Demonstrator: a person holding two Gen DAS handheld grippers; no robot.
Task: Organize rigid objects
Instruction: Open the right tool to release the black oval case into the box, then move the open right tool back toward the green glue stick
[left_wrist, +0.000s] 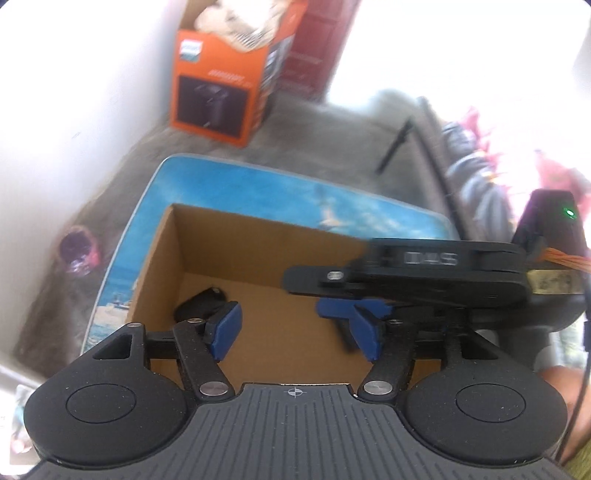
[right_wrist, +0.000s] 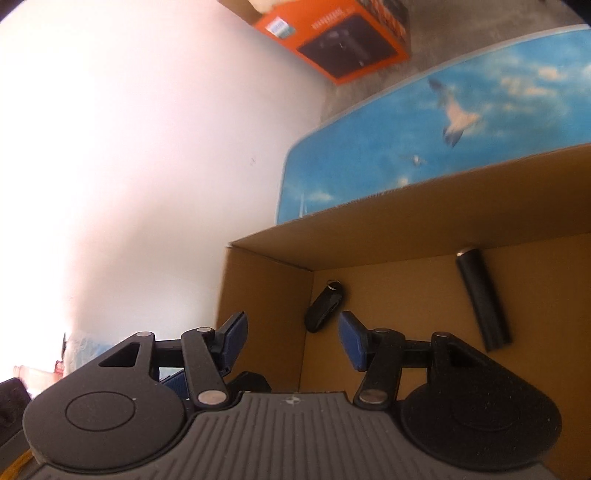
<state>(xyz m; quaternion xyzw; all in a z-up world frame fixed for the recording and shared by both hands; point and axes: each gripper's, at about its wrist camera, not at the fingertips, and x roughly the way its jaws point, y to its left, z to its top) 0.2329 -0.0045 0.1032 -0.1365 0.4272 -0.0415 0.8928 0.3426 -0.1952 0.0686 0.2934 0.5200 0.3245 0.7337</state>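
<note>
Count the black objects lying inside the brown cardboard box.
2: a black key fob near the left corner of the brown cardboard box, and a black cylinder to its right. The grippers may hide others.

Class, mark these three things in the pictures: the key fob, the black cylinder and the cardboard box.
key fob (right_wrist: 325, 308), right wrist view, middle of its black body
black cylinder (right_wrist: 482, 301), right wrist view, mid-length of its side
cardboard box (right_wrist: 406, 221), right wrist view, inner face of far wall

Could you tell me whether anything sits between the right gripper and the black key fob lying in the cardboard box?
Nothing visible does. The right gripper is open and empty above the cardboard box; the key fob lies just beyond its fingertips near the box's corner. The black cylinder lies off to the side.
</note>
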